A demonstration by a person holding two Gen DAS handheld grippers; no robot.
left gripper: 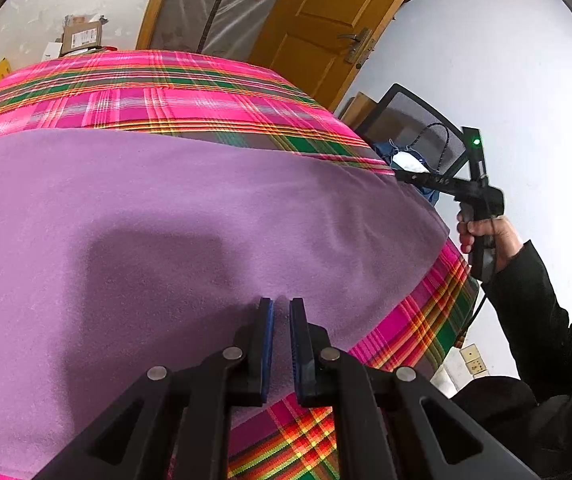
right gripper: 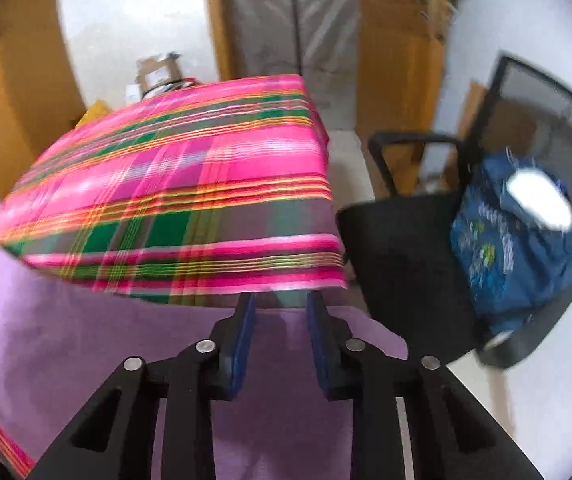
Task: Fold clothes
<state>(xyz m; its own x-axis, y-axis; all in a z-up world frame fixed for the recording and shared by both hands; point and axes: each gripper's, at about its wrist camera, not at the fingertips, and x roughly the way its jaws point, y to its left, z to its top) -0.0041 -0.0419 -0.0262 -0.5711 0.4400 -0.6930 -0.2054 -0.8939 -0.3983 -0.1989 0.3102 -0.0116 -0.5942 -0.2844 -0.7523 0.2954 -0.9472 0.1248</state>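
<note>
Left gripper [left gripper: 281, 307]: jaws nearly closed, only a thin slit between the blue pads. Tips sit low on the purple cloth [left gripper: 166, 220], near its close edge, and a pinch of fabric seems to run up between the pads. Looks like a grip on the cloth, though the fold inside the slit is hard to make out.

Right gripper [right gripper: 280, 304]: jaws partway open, clear gap between the pads, nothing in it. It hangs above the purple cloth [right gripper: 86, 340], right by the corner where the cloth ends and the plaid cover begins. Picture is smeared. From the left wrist view it shows as a black tool [left gripper: 445, 184] in a hand [left gripper: 489, 236] off the right side of the cloth, at the table's edge.

Around the jaws: the cloth lies spread flat and smooth over the plaid table cover [left gripper: 174, 92], a single layer as far as shows, with no fold line visible. Plaid is bare beyond the cloth. Beyond the table edge on the right stands a black mesh chair [right gripper: 405, 248] with a blue bag [right gripper: 513, 248] on the seat.

Progress, my read: early. Cloth laid out, one edge pinched, other corner not yet gripped. All the folds appear left to do.
</note>
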